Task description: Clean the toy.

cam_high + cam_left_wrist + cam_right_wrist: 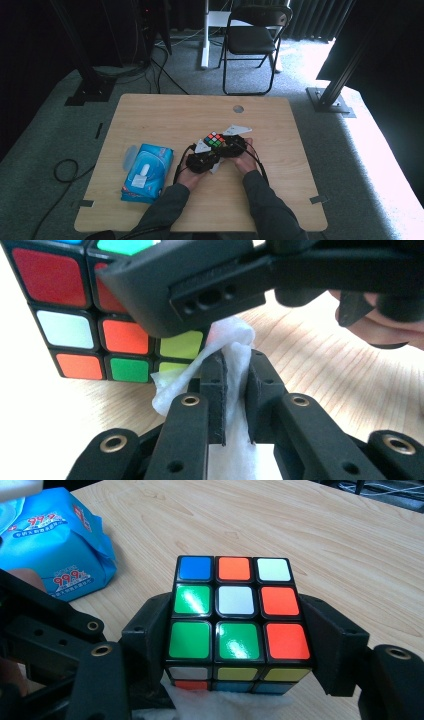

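Right fingers (235,645) clamp cube (235,615); left fingers (235,390) pinch wipe (232,347) beside it.

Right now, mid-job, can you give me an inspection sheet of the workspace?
Surface: wooden table, round hole near the far edge.
Job's things: puzzle cube on the table; white wipe at the cube's lower side.
Clutter: blue wet-wipe pack at the table's left.
Grippers: right gripper jaws clamped on the cube's two sides; left gripper jaws pinching the wipe.
Cables: black leads trail from both grippers; loops on the floor.
Surroundings: grey carpet, folding chair beyond the table, black frame posts.
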{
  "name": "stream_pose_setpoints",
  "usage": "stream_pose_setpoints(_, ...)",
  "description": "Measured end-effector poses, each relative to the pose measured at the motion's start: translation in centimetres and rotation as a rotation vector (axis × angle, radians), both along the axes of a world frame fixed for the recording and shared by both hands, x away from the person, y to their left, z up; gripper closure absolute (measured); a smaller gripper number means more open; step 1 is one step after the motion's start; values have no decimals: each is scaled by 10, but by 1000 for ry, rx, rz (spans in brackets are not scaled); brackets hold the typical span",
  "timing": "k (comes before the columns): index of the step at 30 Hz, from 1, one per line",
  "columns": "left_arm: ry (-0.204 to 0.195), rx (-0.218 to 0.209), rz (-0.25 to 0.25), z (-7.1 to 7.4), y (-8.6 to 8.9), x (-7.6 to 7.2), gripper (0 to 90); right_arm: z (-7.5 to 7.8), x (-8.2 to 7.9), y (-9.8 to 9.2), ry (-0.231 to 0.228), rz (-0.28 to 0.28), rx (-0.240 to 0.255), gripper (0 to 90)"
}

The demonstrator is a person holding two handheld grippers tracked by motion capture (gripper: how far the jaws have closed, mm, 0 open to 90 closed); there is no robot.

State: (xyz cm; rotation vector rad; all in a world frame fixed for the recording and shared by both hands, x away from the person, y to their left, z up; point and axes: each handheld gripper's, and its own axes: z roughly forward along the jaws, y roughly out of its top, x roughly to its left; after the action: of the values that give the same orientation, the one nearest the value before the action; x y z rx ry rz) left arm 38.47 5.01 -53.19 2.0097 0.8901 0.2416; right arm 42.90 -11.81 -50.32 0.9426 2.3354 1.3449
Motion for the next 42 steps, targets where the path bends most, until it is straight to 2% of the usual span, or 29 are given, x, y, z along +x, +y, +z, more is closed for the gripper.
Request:
stream_pose_setpoints(14,14,26,20,0,6,-1,803,2,1,-5,-9,-16,3,342)
stream_pose_setpoints(16,24,38,47,0,10,1,801,2,1,-7,-8,-19,0,342)
stream_pose_setpoints(25,33,67,90,0,13,3,798,1,0,-7,-11,-24,1,342)
stream_pose_setpoints(28,40,73,131,0,18,5,802,2,1,-10,-12,-30,-3,342)
stream_pose_setpoints(33,60,49,238,2,30,10,805,0,1,-15,-7,-39,-6,342)
stream_pose_setpoints(37,43,29,312,7,37,10,805,-3,1,-16,-5,-41,-6,342)
stream_pose_setpoints(40,42,10,350,9,41,12,805,-4,1,-16,-2,-42,-11,342)
stream_pose_setpoints(42,51,5,353,10,45,14,805,-4,1,-16,-3,-41,-11,342)
